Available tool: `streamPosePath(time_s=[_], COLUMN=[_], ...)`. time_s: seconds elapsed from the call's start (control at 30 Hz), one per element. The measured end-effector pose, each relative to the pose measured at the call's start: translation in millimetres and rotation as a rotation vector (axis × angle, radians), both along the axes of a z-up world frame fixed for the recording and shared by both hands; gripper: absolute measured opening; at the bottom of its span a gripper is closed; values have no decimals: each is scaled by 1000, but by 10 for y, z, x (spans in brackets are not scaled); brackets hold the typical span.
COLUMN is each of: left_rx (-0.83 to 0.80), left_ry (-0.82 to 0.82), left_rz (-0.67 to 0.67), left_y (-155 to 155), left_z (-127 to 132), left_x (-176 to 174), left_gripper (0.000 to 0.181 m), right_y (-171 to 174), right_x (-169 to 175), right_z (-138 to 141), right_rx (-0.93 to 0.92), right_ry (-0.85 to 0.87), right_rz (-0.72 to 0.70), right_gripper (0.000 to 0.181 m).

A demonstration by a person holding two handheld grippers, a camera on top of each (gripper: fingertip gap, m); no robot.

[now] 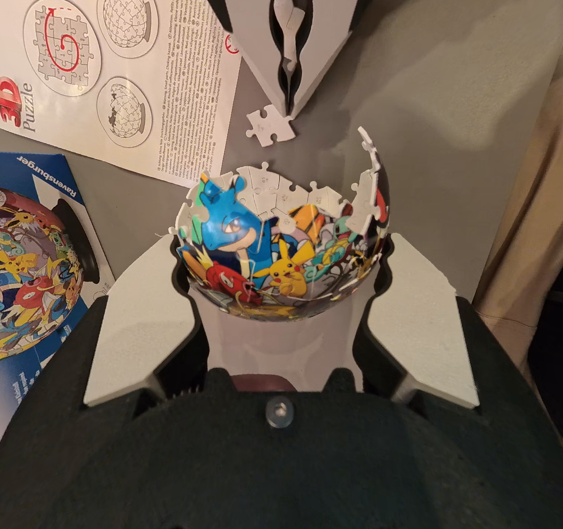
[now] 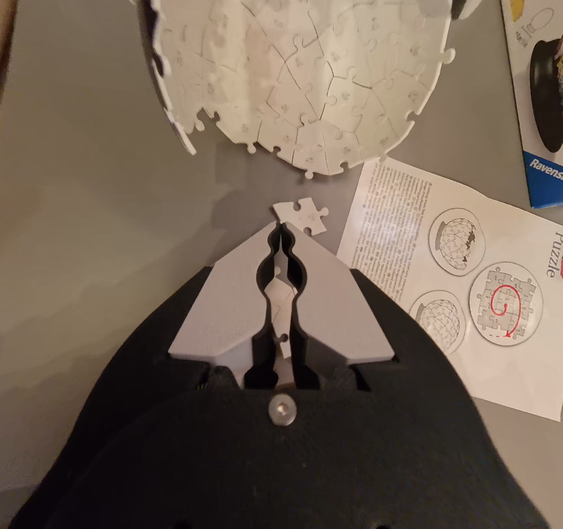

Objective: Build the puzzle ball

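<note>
My left gripper (image 1: 281, 258) is shut on the half-built puzzle ball (image 1: 274, 258), a colourful bowl-shaped shell with its open side facing away. The shell's white inside fills the top of the right wrist view (image 2: 304, 66). A loose white puzzle piece (image 1: 269, 126) lies on the grey table just beyond the shell's rim and also shows in the right wrist view (image 2: 304, 217). My right gripper (image 2: 281, 225) is shut with its tips on the near corner of that piece; I cannot tell whether it pinches it. It enters the left wrist view from the top (image 1: 288, 112). White bits show through the gap between its fingers.
The folded instruction sheet (image 1: 122, 57) lies on the grey table (image 1: 426, 118), left in the left wrist view and right in the right wrist view (image 2: 457, 270). The blue puzzle box (image 1: 39, 255) lies beside it (image 2: 542, 88). Beige fabric (image 1: 524, 210) borders the table's edge. One gripper's finger ends stand about 10 centimetres off the other's.
</note>
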State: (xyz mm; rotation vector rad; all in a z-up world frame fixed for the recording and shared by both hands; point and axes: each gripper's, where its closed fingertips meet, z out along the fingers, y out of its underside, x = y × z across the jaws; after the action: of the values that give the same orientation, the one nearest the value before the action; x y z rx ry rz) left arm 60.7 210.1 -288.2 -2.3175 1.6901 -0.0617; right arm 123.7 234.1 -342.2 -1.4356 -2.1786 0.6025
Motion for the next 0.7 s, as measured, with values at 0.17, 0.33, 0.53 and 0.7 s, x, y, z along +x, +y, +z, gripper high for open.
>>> streamPosePath(time_s=[0.17,0.33,0.53,0.7], left_rx=[3,3,4,4], left_ry=[3,4,4,5], left_rz=[-2,-1,-1,-3], left_y=[2,-2,-1,-1], left_z=[3,1,2,2], left_x=[8,5,6,6], left_gripper=[120,120,120,120], right_y=[-62,17,28,76], right_x=[-23,36,14,-27], right_z=[-64,-67,-67,-67], right_rx=[-12,7,13,37], right_ry=[-7,-34,-38,-31], right_rz=[16,-4,-4,-9], right_gripper=[0,0,0,0])
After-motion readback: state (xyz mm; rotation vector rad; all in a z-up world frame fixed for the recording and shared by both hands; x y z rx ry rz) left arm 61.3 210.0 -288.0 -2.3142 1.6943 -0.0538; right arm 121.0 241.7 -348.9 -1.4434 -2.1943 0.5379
